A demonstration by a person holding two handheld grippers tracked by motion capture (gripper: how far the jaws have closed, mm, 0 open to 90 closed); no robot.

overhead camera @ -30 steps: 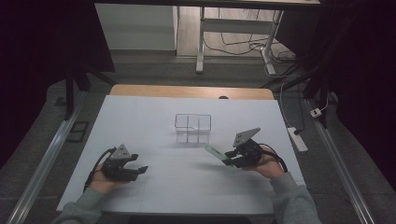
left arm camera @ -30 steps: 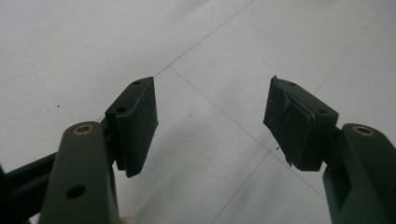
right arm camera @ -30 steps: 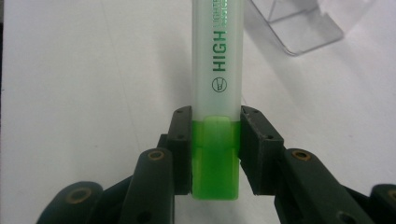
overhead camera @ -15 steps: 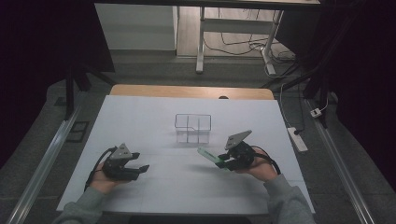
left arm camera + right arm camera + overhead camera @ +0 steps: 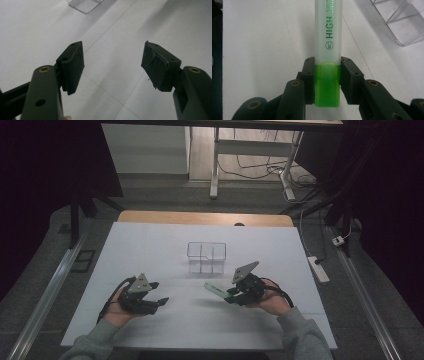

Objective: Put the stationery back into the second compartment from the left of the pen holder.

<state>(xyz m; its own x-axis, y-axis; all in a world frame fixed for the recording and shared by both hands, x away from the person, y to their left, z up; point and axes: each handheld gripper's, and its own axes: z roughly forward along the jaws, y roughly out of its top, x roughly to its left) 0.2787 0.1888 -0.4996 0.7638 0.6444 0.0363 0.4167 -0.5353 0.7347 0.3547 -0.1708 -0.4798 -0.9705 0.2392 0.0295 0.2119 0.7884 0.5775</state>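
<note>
My right gripper (image 5: 231, 296) is shut on a green highlighter (image 5: 215, 290) and holds it just above the white table, pointing left. In the right gripper view the highlighter (image 5: 327, 45) has a frosted barrel marked "HIGH" and a bright green end clamped between the two black pads (image 5: 309, 75). A clear plastic organizer (image 5: 206, 257) with several compartments stands behind it near the table's middle. My left gripper (image 5: 159, 293) hovers at the front left, open, with bare table between its pads (image 5: 72, 65).
The white table top (image 5: 150, 245) ends in a wooden strip (image 5: 205, 218) at the far side. A power strip (image 5: 318, 268) lies on the floor to the right. A corner of the organizer (image 5: 402, 22) shows at the upper right of the right gripper view.
The right hand has carried the highlighter leftward, toward the front of the organizer. The left hand has shifted slightly and risen a little. Both grips look unchanged.
</note>
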